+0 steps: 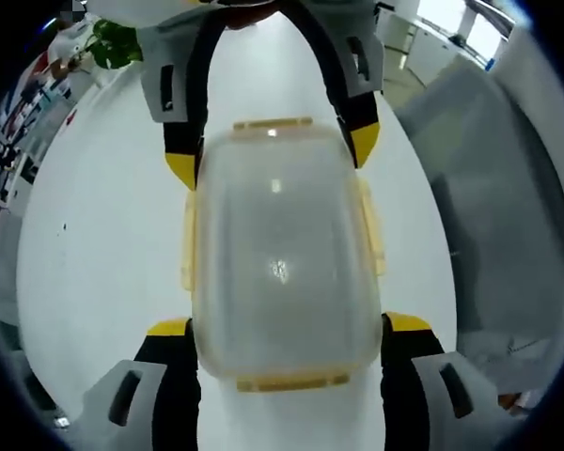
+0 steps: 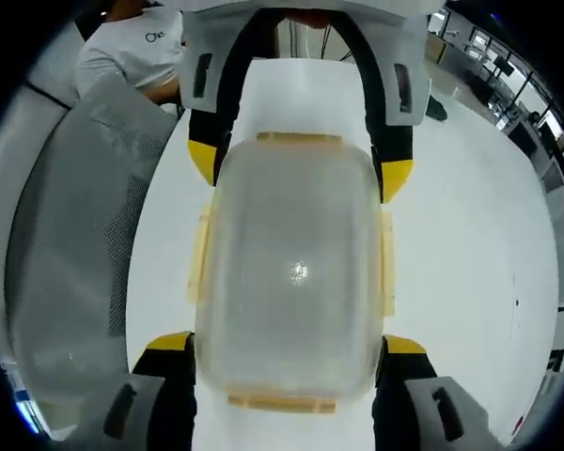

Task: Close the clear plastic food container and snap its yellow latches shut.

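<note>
A clear plastic food container [image 1: 277, 254] [image 2: 291, 272] lies on the white table [image 1: 103, 244] with its lid on top. Yellow latches [image 1: 371, 225] [image 2: 199, 254] stick out flat along its sides and both ends. My left gripper [image 1: 289, 325] is open, its yellow-tipped jaws straddling the container's near end. Across from it, my right gripper [image 1: 273, 156] flanks the far end. In the right gripper view, the right gripper [image 2: 287, 343] is open around the near corners and the left gripper [image 2: 299, 169] stands at the far end.
A grey mesh chair back [image 1: 493, 197] [image 2: 70, 254] stands right beside the table's edge. A green plant [image 1: 113, 42] sits at the far left. A person in a white shirt [image 2: 132, 47] is behind the table, with office desks [image 2: 498, 85] beyond.
</note>
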Tool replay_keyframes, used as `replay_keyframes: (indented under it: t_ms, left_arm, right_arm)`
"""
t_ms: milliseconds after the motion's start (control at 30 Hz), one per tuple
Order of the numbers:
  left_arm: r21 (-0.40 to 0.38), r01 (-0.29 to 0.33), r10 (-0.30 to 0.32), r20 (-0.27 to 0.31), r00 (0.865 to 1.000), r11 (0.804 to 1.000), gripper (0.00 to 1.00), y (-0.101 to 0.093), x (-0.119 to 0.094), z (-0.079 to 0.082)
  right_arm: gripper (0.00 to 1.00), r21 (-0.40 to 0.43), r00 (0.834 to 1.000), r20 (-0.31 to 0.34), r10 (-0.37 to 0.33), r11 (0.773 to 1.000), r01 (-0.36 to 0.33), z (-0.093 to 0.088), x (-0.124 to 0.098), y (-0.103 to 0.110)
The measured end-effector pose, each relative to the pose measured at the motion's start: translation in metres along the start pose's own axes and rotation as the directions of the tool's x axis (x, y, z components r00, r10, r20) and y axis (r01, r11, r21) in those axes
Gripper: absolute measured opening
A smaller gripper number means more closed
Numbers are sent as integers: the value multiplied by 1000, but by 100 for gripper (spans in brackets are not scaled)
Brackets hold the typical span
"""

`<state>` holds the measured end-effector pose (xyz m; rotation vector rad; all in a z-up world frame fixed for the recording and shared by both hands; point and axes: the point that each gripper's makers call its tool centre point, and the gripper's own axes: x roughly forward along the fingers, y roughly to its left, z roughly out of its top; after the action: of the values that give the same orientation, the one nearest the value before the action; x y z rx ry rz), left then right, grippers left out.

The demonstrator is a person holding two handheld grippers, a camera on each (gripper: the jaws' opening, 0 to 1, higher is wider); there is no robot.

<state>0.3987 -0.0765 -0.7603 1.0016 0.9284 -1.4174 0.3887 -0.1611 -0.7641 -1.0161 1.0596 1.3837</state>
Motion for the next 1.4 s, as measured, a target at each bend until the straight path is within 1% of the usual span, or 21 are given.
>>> replay_keyframes:
  t_ms: [100,167,333,467,667,733,833,1067,1167,1400]
  left_arm:
    - [2,1,-1,-3,1000,1000,77,-1,-3,-8]
    - [-2,0,0,2,1000,1000,77,0,-4,-12]
    - [-1,0,0,4,1000,1000,77,5,-5,-16]
    - [10,3,-3,2,1000,1000,77,15,-6,-19]
    - [18,2,-2,-18,1000,1000,77,30,-7,-23]
    - [18,4,-4,-12,1000,1000,77,36,-7,-25]
    - [15,7,-7,-8,1000,1000,77,40,-7,-24]
    - [7,6,-6,-13,1000,1000,78,60,-7,-23]
    - [5,7,-6,-15,1000,1000,78,69,-7,-22]
    - [10,11,-11,-18,1000,1000,78,82,-7,-22]
  right_arm:
    - [77,0,1000,-6,0,1000,0,9,2,0]
    - [77,-3,1000,-7,1,1000,-1,12,3,-2]
    - [77,-4,1000,-21,1,1000,-1,15,4,-7]
    - [77,6,1000,-13,0,1000,0,17,3,-17]
    - [77,9,1000,-3,-3,1000,3,19,3,-31]
    - [77,11,1000,5,-3,1000,3,20,3,-36]
    - [77,6,1000,8,-2,1000,2,20,2,-42]
    - [77,-2,1000,-2,0,1000,0,17,0,-64]
    - [77,-7,1000,-3,0,1000,0,15,-1,-71]
    - [78,-2,1000,-12,2,1000,-2,14,-2,-85]
